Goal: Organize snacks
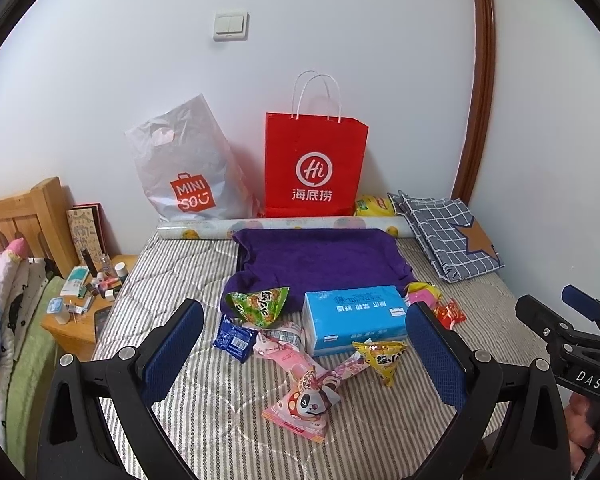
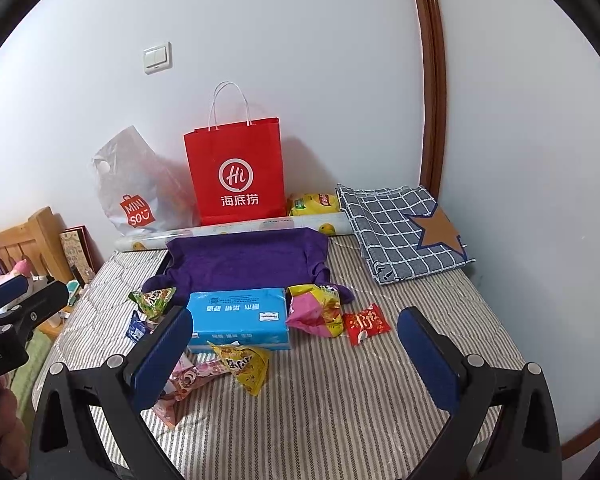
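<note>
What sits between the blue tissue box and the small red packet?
A crumpled pink-and-yellow snack bag lies between the blue tissue box and red packet, clearest in the right wrist view.

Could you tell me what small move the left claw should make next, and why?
Probably ease the left claw forward and down onto the panda snack packet. Both claws are open and empty, that packet lies loose on the striped bedding nearest the left fingers, and nothing covers it.
</note>
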Action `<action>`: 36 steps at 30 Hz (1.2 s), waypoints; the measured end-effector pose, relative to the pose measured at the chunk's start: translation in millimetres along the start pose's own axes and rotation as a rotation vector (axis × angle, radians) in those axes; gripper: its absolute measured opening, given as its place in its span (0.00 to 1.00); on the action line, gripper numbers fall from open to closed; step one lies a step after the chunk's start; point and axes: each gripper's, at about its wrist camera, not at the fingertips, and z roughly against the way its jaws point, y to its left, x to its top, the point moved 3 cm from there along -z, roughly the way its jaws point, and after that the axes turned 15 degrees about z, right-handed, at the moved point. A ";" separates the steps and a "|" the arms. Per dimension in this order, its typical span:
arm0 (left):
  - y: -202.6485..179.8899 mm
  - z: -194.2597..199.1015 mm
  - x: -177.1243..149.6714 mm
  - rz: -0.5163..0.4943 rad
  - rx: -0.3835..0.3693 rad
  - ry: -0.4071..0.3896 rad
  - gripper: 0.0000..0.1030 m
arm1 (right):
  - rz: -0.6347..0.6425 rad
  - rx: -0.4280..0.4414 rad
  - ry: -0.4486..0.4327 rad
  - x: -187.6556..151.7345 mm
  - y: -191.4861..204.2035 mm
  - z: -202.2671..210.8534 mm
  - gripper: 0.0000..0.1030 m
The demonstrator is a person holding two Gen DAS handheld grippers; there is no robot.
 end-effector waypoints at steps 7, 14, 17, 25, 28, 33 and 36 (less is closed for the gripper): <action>-0.8 -0.5 -0.3 -0.004 -0.001 0.004 0.97 | 0.000 0.002 0.000 0.1 -0.4 0.2 1.00; -2.9 -1.0 -0.5 -0.012 0.000 0.006 0.97 | -0.002 0.007 -0.006 1.8 0.0 1.2 1.00; -4.0 -0.4 0.5 -0.021 0.006 0.001 0.97 | -0.007 0.010 -0.008 2.5 0.2 1.0 1.00; -5.7 -3.3 0.1 -0.022 0.006 0.001 0.97 | -0.003 0.015 -0.012 2.9 0.7 -0.6 1.00; -4.9 -7.7 -1.5 -0.021 0.002 0.012 0.97 | 0.001 0.017 -0.013 1.4 0.8 -3.3 1.00; -1.1 -23.0 -3.9 -0.019 0.020 0.032 0.97 | -0.006 0.020 0.011 -2.6 -2.1 -18.4 1.00; 2.1 -36.2 -7.2 -0.015 0.034 0.055 0.97 | -0.021 0.038 0.037 -9.2 -4.9 -32.9 1.00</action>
